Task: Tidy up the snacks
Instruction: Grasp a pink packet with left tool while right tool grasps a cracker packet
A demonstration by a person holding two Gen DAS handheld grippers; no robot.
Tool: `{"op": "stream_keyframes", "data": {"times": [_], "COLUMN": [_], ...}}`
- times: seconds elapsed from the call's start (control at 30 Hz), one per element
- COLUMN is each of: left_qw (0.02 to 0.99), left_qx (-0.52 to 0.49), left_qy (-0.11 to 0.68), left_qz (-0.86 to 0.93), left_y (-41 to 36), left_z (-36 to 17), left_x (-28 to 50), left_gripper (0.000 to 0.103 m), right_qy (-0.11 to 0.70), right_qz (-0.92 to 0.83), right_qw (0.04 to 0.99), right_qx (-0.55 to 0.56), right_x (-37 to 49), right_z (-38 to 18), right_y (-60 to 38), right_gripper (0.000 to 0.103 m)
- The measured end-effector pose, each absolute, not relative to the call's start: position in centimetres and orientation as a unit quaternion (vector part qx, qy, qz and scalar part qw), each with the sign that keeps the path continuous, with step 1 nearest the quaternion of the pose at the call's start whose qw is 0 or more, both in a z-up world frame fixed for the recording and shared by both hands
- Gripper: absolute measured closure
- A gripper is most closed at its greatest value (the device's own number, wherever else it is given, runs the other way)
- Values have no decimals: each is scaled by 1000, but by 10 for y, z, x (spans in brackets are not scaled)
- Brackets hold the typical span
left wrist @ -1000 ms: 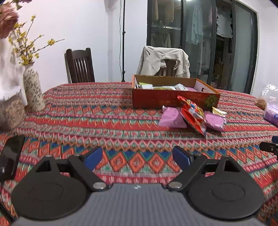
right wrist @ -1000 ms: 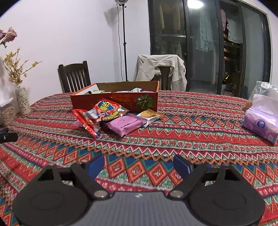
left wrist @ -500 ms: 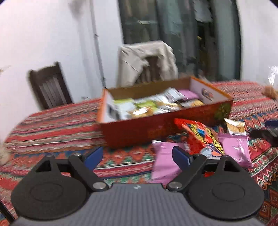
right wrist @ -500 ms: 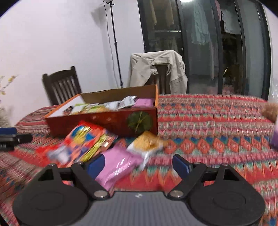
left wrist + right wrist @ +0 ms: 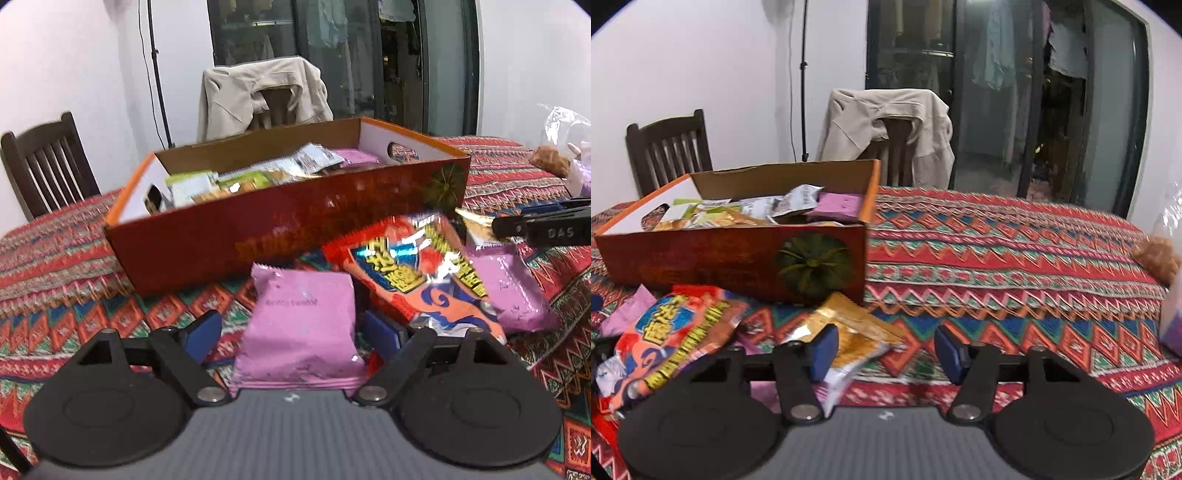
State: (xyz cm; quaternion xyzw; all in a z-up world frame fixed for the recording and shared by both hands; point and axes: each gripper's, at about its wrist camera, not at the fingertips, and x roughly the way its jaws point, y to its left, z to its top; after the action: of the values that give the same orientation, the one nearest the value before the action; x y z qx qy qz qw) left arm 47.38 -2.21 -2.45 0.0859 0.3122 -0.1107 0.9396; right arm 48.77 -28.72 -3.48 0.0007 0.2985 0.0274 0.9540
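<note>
Patterned tablecloth (image 5: 997, 236); left gripper (image 5: 293, 334) gapes around pink packet (image 5: 301, 325); right gripper (image 5: 884, 350), just narrowing, straddles gold packet (image 5: 857, 332), unclamped.

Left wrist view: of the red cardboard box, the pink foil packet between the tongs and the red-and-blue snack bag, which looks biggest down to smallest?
1. Red cardboard box.
2-3. Pink foil packet and red-and-blue snack bag look alike; the packet lies nearer the camera, so unsure.
</note>
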Motion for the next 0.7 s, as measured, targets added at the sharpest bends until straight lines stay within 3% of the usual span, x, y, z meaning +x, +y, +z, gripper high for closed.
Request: {"op": "stream_keyframes", "data": {"times": [0.1,0.17,0.2,0.57,0.7], "left_qw": [936,936,937,941,941], "left_qx": [62,51,55,91,93], "left_qy": [327,326,323,308,307], "left_qz": [-111,-119,-123,-105,-105], "left_y": [-16,-13,-14,-26,-28], "left_z": [-26,-25,-25,-24,-24], "left_x": [480,480,479,471,471], "left_gripper": [21,36,38,41,41], "right_qy": [303,304,303,291,278], "right_qz": [33,43,43,47,51], "right_qw": [952,951,952,955,959], "right_qx": [15,17,13,2,31], "right_x": [485,484,484,480,478], "right_z": [-35,-35,-35,-35,-29], "right_y": [-298,-299,-297,-291,-296], "right_gripper": [53,59,60,62,51]}}
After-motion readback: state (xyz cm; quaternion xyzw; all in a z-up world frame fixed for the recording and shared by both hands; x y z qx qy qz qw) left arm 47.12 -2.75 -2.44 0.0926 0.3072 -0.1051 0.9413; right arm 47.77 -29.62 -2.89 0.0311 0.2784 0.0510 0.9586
